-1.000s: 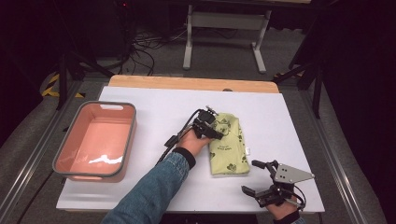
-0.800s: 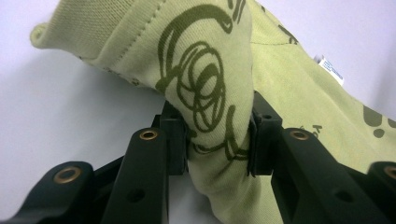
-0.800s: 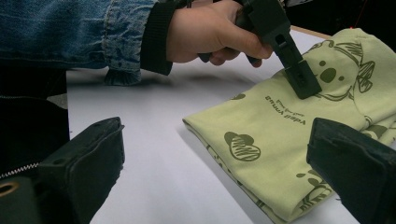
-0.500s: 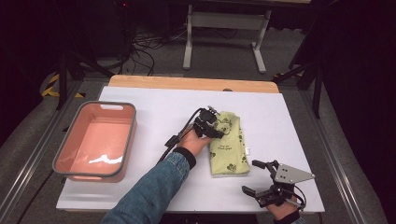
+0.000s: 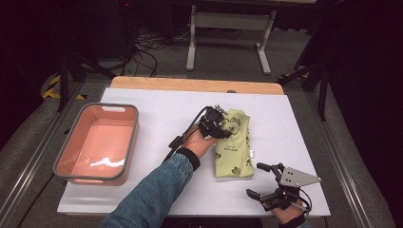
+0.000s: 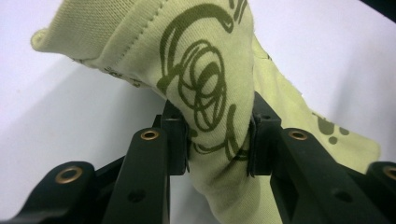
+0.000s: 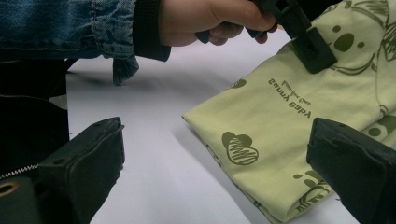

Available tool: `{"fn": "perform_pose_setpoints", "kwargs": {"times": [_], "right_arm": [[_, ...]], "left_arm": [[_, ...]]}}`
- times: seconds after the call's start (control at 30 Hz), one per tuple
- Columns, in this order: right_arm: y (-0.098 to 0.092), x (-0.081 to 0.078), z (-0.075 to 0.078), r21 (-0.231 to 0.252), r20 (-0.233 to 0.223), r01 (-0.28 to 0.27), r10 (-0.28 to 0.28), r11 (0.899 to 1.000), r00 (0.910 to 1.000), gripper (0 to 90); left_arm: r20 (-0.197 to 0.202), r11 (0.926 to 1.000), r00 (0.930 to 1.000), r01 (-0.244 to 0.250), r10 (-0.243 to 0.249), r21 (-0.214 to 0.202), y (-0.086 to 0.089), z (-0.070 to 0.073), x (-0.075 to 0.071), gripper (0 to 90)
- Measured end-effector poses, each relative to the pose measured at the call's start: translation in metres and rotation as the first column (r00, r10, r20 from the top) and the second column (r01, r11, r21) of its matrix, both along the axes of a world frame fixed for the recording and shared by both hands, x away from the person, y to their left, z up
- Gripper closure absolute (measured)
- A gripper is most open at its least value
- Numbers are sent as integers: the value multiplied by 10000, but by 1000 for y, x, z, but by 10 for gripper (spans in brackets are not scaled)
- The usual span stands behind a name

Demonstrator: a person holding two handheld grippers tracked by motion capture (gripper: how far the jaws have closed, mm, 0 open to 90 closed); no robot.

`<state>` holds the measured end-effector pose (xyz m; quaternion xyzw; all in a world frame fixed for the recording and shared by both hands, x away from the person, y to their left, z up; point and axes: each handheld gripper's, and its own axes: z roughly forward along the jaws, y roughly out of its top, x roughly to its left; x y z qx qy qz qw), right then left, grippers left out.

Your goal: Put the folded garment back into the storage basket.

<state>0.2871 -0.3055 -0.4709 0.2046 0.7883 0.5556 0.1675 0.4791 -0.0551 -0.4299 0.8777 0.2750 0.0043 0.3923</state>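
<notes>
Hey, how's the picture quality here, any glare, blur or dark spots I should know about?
High view: the floor around the table is very dark, and a white glare patch sits on the pink tub. Left gripper view: the green cloth is sharp, with soft shadow beneath. Right gripper view: its own tongs are blurred, the cloth print readable.

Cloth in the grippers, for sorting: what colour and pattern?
Cloth: pale green with dark green prints, clearest in right gripper view.
</notes>
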Motion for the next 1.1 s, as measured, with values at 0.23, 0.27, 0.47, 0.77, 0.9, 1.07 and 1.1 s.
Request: {"fn": "perform_pose_setpoints", "kwargs": {"times": [0.23,0.27,0.47,0.77,0.9,1.07,1.1], "right_arm": [[0,0,0,-3,12,4,-4,10000,10000,47],[0,0,0,1,21,3,-3,10000,10000,47],[0,0,0,-22,14,19,-19,10000,10000,47],[0,0,0,15,-10,-22,22,10000,10000,47],[0,0,0,35,-4,-50,50,10000,10000,47],[0,0,0,49,4,-20,20,10000,10000,47],[0,0,0,51,-4,-22,23,10000,10000,47]], "left_arm": [[343,9995,9992,193,-184,-251,1,15,-8,675],[456,9994,9987,252,-241,-249,2,18,-9,675],[844,9986,9956,433,-406,-296,5,31,-15,675],[1209,9977,9910,607,-567,-293,14,47,-21,674],[1406,9971,9879,703,-657,-280,18,55,-26,674],[1594,9959,9837,879,-832,-230,25,62,-31,674],[1613,9955,9830,920,-875,-206,27,65,-33,675]]}}
